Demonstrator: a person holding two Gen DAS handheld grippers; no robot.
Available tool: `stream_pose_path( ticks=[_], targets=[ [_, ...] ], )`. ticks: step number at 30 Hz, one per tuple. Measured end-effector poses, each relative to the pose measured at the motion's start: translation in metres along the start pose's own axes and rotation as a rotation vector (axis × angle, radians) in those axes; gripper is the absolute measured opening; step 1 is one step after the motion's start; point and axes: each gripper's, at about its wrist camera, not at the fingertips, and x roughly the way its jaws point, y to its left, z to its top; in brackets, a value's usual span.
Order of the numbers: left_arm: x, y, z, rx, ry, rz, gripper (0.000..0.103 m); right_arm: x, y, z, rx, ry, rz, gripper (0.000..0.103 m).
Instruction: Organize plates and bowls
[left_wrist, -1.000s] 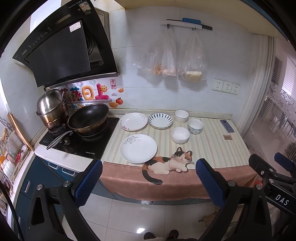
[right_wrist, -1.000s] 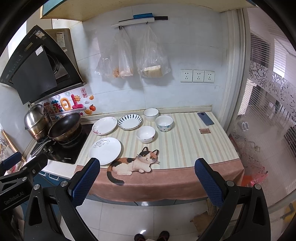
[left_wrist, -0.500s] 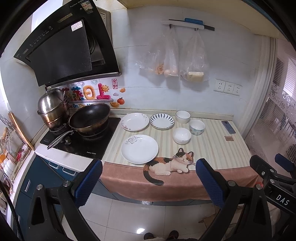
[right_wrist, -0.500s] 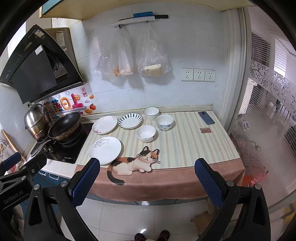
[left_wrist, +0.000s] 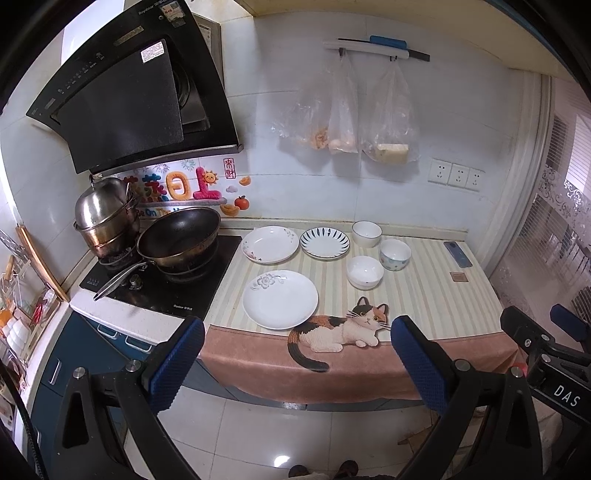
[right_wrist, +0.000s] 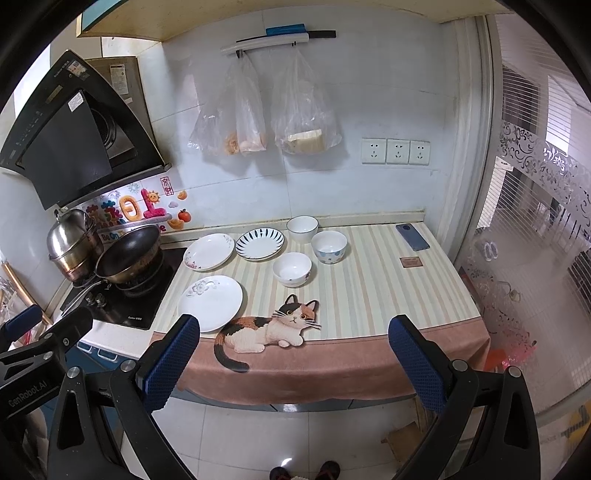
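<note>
1. Judging by the layout, nothing is sorted yet: three plates and three bowls lie singly on the striped tabletop (left_wrist: 413, 295), none stacked.
2. Lying nearest the front edge is the large white plate with a grey flower (left_wrist: 280, 299); behind it sit the white plate with small floral sprigs (left_wrist: 269, 244) and, just beside that, the white plate with dark blue radial strokes (left_wrist: 324, 242).
3. Standing to the right are a plain white bowl (left_wrist: 366, 233) by the wall, a white bowl with blue dots (left_wrist: 395, 254) and a white bowl with a small mark (left_wrist: 364, 272), close together but apart.
4. Hovering off the tabletop's front edge, the left gripper (left_wrist: 295, 365) and right gripper (right_wrist: 293, 363) are both spread wide and empty, well short of any dish.
5. Stacking plates and nesting bowls all remain, I judge.
6. Nearby are a black wok (left_wrist: 179, 236) on the hob, a steel pot (left_wrist: 103, 210), a dark phone (left_wrist: 458, 254) and a small brown card (left_wrist: 458, 277); none blocks the approach.
</note>
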Motion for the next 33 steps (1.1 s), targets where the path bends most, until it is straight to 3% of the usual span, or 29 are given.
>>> stream_pose_path(
  ticks=[25,30,33],
  targets=[
    [0.013,0.007,0.009,-0.001,0.002,-0.01,0.103,0.011,0.007,0.008,0.007,0.009,-0.002,0.103],
    [0.048,0.021,0.014,0.014,-0.009,0.024,0.103,0.05,0.016,0.005,0.015,0.077,0.063,0.103],
    [0.094,0.038,0.011,0.016,0.027,0.068,0.103,0.092,0.023,-0.008,0.033,0.159,0.074,0.103]
  ],
)
